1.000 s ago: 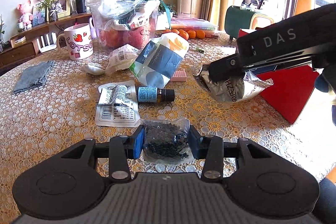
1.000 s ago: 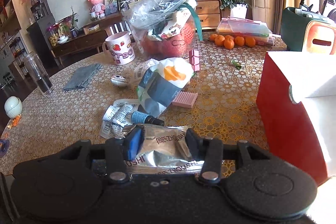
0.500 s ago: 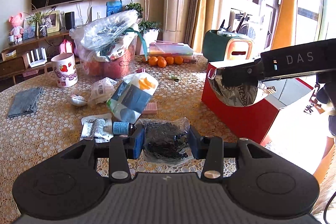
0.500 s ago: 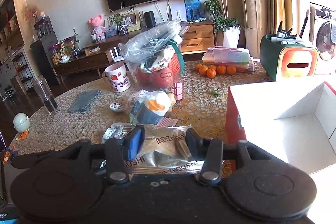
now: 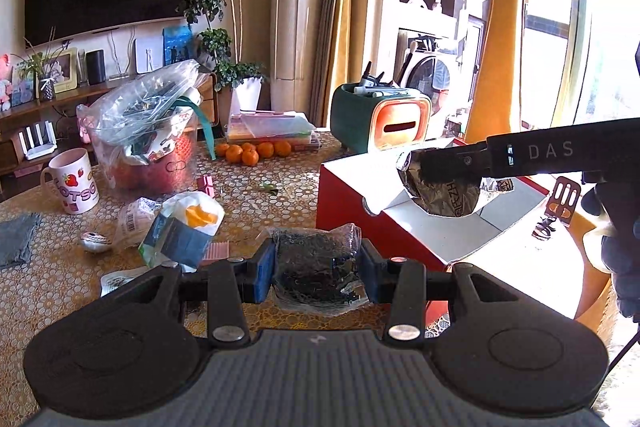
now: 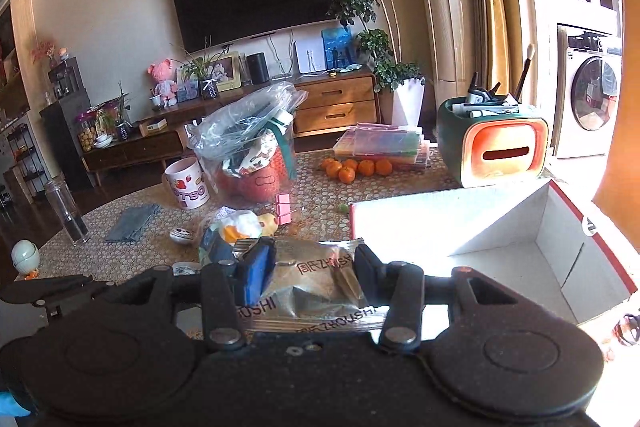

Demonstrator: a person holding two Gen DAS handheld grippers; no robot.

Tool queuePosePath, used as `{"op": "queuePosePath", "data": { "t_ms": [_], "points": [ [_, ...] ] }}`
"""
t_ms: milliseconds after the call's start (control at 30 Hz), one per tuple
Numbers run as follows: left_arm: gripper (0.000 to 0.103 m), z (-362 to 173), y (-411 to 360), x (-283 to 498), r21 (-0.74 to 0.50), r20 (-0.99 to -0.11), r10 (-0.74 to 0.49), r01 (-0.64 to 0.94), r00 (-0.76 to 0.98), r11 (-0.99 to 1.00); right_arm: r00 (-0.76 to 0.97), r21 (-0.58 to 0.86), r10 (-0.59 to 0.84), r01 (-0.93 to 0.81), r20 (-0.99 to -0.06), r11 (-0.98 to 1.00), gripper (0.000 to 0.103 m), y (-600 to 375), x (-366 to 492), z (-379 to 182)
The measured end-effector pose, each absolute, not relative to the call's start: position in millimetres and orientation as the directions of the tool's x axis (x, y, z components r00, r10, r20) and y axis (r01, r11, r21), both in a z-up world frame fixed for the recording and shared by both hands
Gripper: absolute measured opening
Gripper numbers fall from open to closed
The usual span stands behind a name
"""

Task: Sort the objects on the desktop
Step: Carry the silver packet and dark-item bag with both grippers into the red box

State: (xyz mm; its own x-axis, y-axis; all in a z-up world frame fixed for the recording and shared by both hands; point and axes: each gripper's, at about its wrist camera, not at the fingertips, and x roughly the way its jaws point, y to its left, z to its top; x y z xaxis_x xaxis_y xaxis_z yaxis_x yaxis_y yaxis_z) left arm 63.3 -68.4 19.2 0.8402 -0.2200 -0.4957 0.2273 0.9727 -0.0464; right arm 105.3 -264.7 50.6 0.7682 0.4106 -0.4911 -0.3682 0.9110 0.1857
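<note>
My left gripper (image 5: 318,273) is shut on a clear packet of dark dried bits (image 5: 316,269), held in the air just left of the red box (image 5: 352,227). The right gripper (image 6: 314,271) is shut on a silver foil snack pack (image 6: 316,283). In the left wrist view that foil pack (image 5: 448,197) hangs from the right gripper's fingers (image 5: 448,167) over the box's open white inside. The open box (image 6: 500,227) lies ahead and to the right in the right wrist view.
On the patterned table (image 5: 52,279) lie a white and blue pouch (image 5: 182,231), a strawberry mug (image 5: 72,181), a plastic bag over a red tub (image 5: 148,147), oranges (image 5: 252,151), a grey cloth (image 5: 16,239) and a green holder (image 5: 380,123). A glass jar (image 6: 66,211) stands far left.
Both grippers have risen and swung right with their packets. The foil pack went from low over the table beside the box to above its open top. The small bottle has dropped out of view.
</note>
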Motion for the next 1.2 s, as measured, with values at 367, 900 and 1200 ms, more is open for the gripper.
{"op": "queuePosePath", "data": {
  "t_ms": [367, 900, 1200],
  "points": [
    [0.042, 22.6, -131.9, 88.6, 0.001, -0.506, -0.277, 0.322, 0.817, 0.947, 0.802, 0.177, 0.339, -0.289, -0.492, 0.941, 0.046, -325.9, 116.3, 46.0],
    [0.042, -5.4, -213.3, 171.7, 0.075, -0.63, -0.309, 0.452, 0.712, 0.889, 0.788, 0.121, 0.233, -0.2, -0.57, 0.972, 0.046, -388.9, 166.3, 6.0],
    [0.042, -25.1, -235.3, 236.8, 0.046, -0.749, -0.283, 0.474, 0.599, 0.879, 0.733, 0.062, 0.238, -0.259, -0.638, 0.964, 0.046, -390.1, 194.0, -19.9]
  ]
}}
